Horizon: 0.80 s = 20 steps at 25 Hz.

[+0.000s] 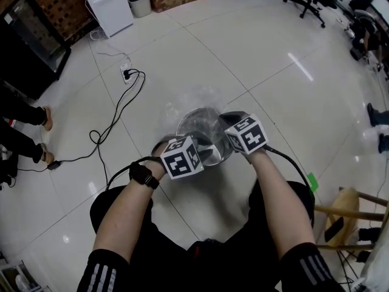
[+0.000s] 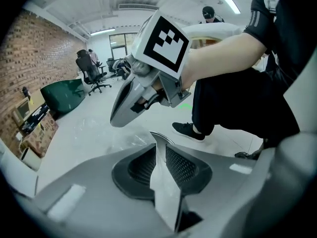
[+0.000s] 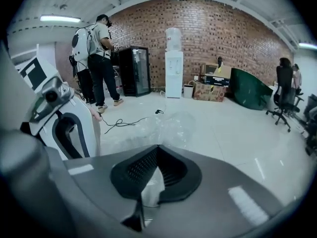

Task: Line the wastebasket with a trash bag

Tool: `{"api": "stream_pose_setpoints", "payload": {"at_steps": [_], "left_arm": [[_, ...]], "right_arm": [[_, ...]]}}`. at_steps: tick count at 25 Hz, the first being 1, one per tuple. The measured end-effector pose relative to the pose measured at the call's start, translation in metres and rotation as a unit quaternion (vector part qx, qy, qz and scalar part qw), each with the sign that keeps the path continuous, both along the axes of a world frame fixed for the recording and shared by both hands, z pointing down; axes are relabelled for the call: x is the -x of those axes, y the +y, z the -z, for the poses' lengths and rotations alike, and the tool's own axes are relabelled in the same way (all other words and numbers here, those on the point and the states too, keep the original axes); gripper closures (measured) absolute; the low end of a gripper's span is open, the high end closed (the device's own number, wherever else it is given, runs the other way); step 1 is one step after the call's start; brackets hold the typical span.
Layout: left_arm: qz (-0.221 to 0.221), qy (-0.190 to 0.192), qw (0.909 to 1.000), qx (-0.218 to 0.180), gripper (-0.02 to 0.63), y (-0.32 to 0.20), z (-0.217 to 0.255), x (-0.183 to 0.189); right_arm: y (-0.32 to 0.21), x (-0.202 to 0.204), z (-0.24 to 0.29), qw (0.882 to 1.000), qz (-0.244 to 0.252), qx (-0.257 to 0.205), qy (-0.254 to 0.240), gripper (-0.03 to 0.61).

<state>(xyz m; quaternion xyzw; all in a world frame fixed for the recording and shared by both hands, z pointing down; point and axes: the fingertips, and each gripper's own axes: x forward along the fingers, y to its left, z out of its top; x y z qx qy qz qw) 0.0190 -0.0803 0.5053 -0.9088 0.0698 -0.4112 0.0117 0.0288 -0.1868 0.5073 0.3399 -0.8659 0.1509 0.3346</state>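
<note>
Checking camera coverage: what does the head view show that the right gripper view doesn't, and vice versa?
Head view only: metal wastebasket, wooden stool. Right gripper view only: right gripper shut on trash bag film, ceiling light. Both: the trash bag, floor cable, water dispenser.

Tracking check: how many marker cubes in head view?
2: one marker cube on the left gripper, one on the right gripper, both at the wastebasket; none seems hidden.
</note>
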Motion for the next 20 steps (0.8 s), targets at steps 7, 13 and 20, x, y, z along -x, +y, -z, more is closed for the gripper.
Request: {"api": "stream_pose_setpoints", "payload": {"at_steps": [7, 13, 20], "left_arm": [[0.029, 0.007, 0.9987, -0.040, 0.453, -0.023, 0.025, 0.031], [0.105, 0.045, 0.9920, -0.053, 0.437, -0.054, 0.054, 0.084], [0.207, -0.001, 0.9779, -0.028, 0.407, -0.080, 0.038, 0.160]], "right_arm": [[-0.003, -0.011, 0.015, 1.000, -0.013, -0.005, 0.000, 0.572], [-0.003, -0.035, 0.016, 0.999, -0.026, 0.002, 0.022, 0.572], [0.040, -0.026, -0.026, 0.992, 0.054, 0.085, 0.071, 0.572]]}}
